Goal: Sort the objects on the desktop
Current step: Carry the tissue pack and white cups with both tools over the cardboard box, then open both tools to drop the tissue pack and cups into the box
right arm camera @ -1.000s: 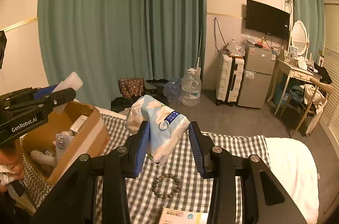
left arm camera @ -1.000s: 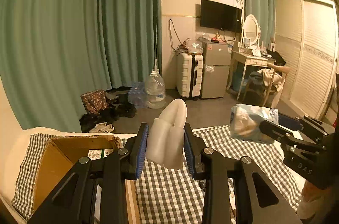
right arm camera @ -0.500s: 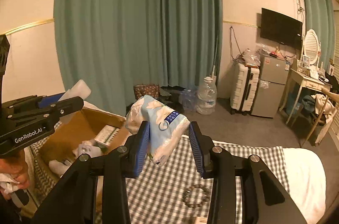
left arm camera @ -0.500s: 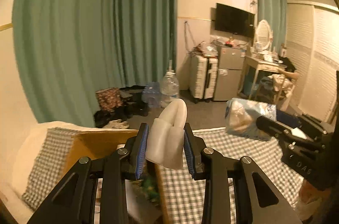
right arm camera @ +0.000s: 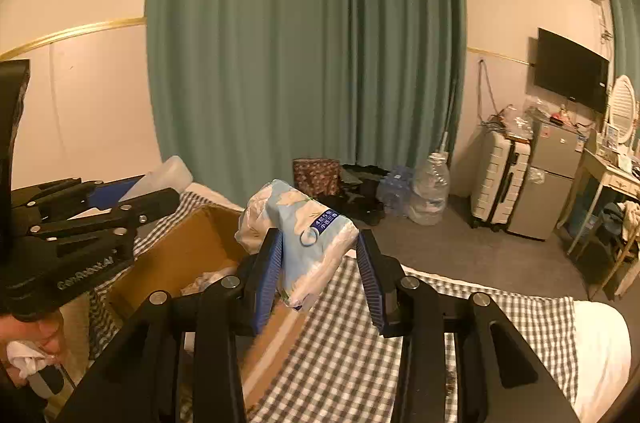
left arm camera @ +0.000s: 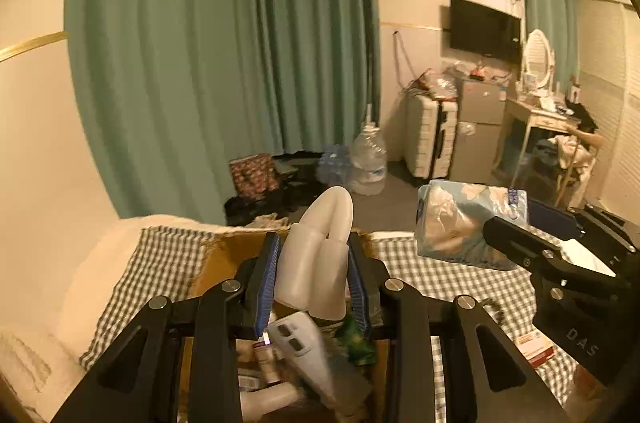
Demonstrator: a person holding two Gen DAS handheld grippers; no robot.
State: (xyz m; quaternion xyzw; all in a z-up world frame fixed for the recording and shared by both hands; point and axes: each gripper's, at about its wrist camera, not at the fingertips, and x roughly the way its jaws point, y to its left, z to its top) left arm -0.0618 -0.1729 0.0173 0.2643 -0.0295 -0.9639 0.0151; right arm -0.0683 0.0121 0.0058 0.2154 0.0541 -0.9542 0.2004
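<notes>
My left gripper (left arm camera: 313, 251) is shut on a white plastic bottle (left arm camera: 316, 267) and hangs over an open cardboard box (left arm camera: 224, 255). Inside the box lie a white remote-like device (left arm camera: 300, 347) and several other small items. My right gripper (right arm camera: 320, 247) is shut on a pale blue tissue pack (right arm camera: 304, 235), above the box's right wall (right arm camera: 188, 255). In the right wrist view the left gripper (right arm camera: 120, 199) is at the left with the bottle's tip (right arm camera: 172, 171) sticking out. In the left wrist view the right gripper (left arm camera: 560, 263) carries the tissue pack (left arm camera: 452, 219) at the right.
A grey-and-white checked cloth (right arm camera: 352, 343) covers the surface, with a small red-and-white carton (left arm camera: 534, 345) on it at the right. A hand (right arm camera: 36, 335) grips the left tool. Beyond the far edge the floor holds a water jug (right arm camera: 430, 191), a suitcase and shoes.
Both grippers have swung left with their loads. The cardboard box now lies right under the left gripper, and the bead bracelet has slid out of the right wrist view.
</notes>
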